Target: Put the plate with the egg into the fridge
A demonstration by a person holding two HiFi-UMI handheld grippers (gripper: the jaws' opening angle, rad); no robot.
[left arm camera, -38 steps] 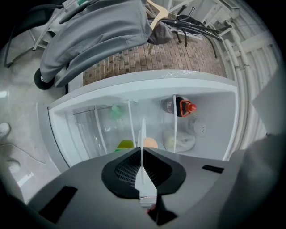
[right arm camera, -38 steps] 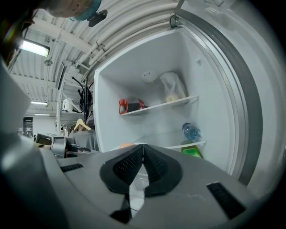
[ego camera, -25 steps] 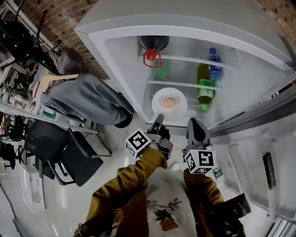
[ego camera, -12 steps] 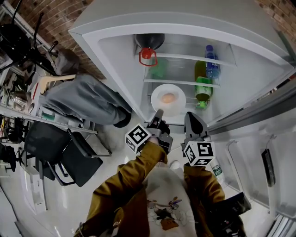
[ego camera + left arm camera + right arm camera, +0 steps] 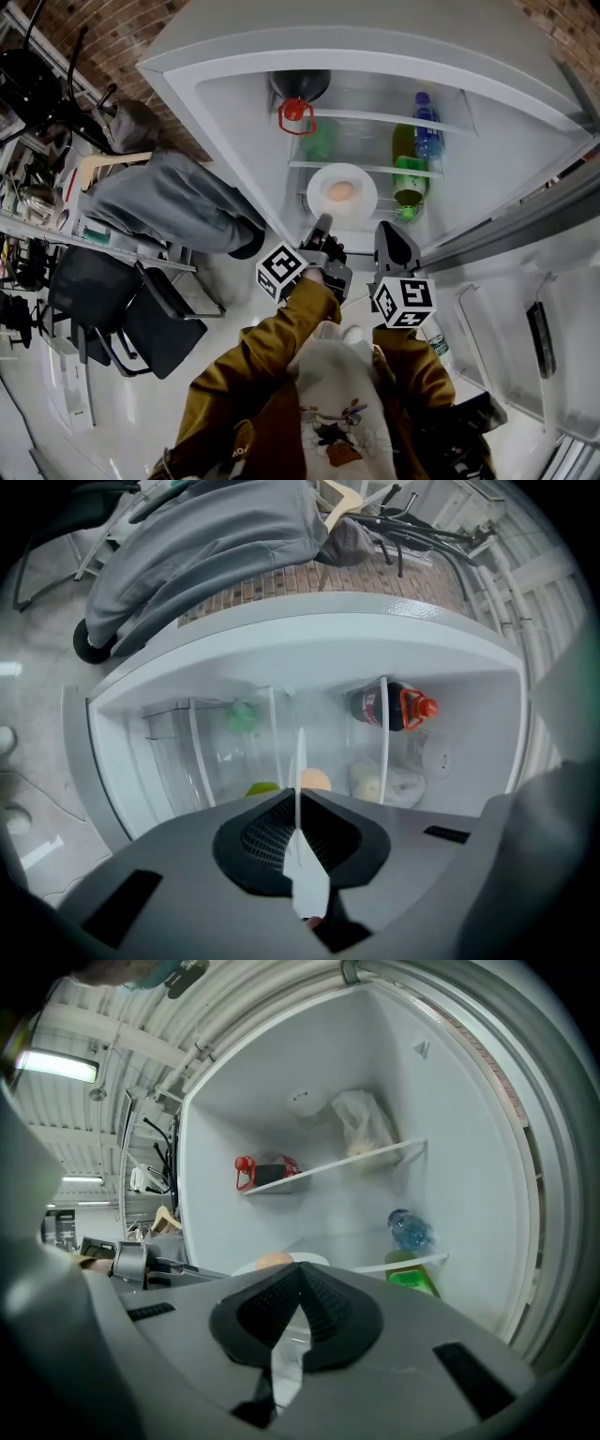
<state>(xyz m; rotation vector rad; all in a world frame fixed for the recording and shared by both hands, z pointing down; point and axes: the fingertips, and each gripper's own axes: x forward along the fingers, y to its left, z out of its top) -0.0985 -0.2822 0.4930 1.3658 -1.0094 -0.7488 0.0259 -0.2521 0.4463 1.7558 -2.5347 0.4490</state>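
— Where the fridge point(image 5: 234, 98) stands open, what room is listed at its mouth?

— Opening: wide, with white walls on both sides. Door point(image 5: 562, 319): swung off to the right. Both tools sit at the near edge of the opening, side by side and apart.

— Entry for the plate?

— Plate point(image 5: 360, 212): white, round, with the egg point(image 5: 341, 190) near its middle. It is level, inside the mouth, at mid height. The left tool point(image 5: 322, 225) is clamped on its near rim, with the rim edge-on between the jaws. Whether it rests on a shelf cannot be told.

— Right tool point(image 5: 394, 236)?

— Jaws together, nothing between them. It is just right of the plate, not touching it.

— Obstructions inside?

— Green bottle point(image 5: 409, 176): upright, just right of the plate. Blue-capped bottle point(image 5: 425, 124): behind the green one. Dark bottle point(image 5: 302, 86) with a red cap: lying on the upper shelf point(image 5: 375, 116), above the plate. Pale green item point(image 5: 323, 141): beneath that shelf, at the back.

— Outside?

— Grey cover point(image 5: 173, 197): draped against the fridge's left flank. Black chairs point(image 5: 141, 309): on the floor to the left, well apart from the tools.
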